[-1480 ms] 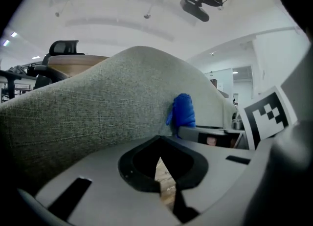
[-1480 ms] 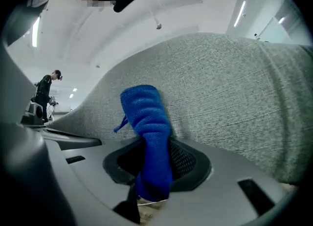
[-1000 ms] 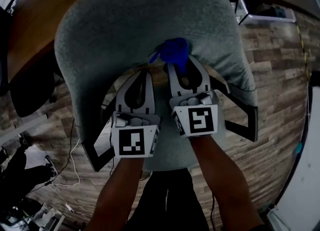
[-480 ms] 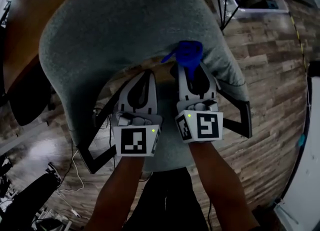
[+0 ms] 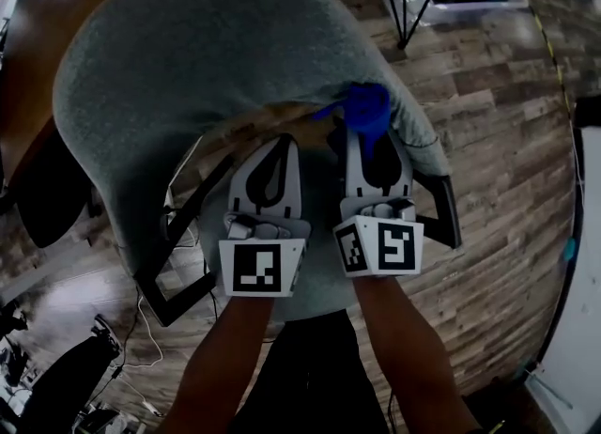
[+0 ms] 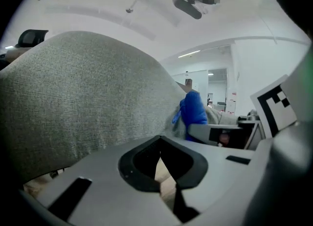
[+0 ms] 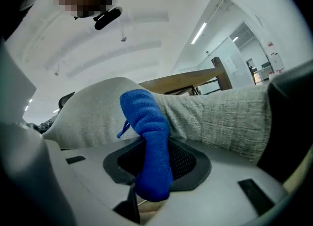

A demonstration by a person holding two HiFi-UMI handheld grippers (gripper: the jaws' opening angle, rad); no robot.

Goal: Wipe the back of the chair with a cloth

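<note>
In the head view, the left gripper (image 5: 280, 146) had its jaws pressed together on nothing, tips just beside the edge of the grey fabric chair back (image 5: 188, 66). Beside it, the right gripper (image 5: 369, 136) pinched a bright blue cloth (image 5: 364, 108), bunched past its tips against that edge. The left gripper view showed the woven grey back ahead and the cloth off to the right. The right gripper view showed the fuzzy cloth standing up between the jaws, with the chair back just beyond it.
</note>
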